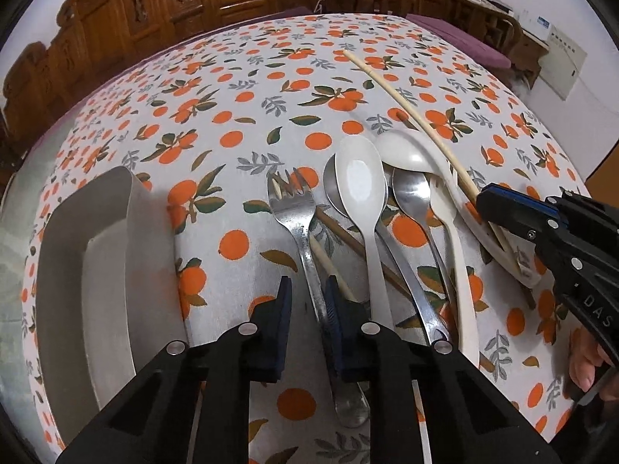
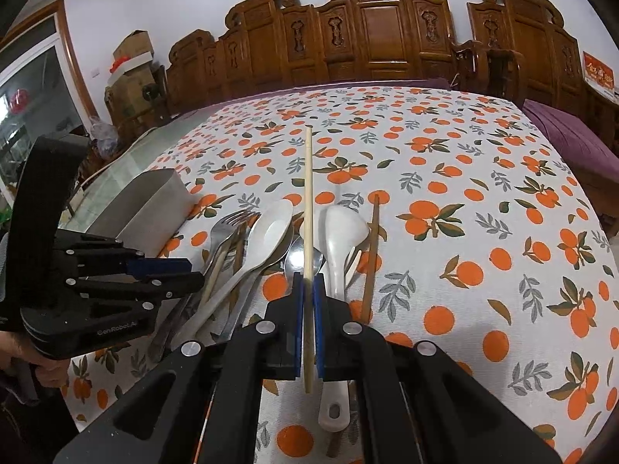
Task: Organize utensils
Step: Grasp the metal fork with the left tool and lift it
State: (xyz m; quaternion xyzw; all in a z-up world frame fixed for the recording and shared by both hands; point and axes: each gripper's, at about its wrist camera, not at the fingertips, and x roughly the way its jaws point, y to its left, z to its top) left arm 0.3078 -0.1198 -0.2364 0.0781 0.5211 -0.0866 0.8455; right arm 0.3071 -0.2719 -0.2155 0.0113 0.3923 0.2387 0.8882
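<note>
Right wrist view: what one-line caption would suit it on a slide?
Right gripper shut on a pale chopstick, lifted above the spoons and forks on the orange-print tablecloth.

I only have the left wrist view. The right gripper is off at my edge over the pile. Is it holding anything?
Observer: Yes. The right gripper has its jaws shut on a light wooden chopstick, seen straight down its length.
Operator: Anything else under it?
Observer: A white ladle-style spoon lies just beneath, its handle end showing a hanging hole.
Operator: More chopsticks on that side?
Observer: One dark brown chopstick lies to the right of that spoon on the tablecloth.
</note>
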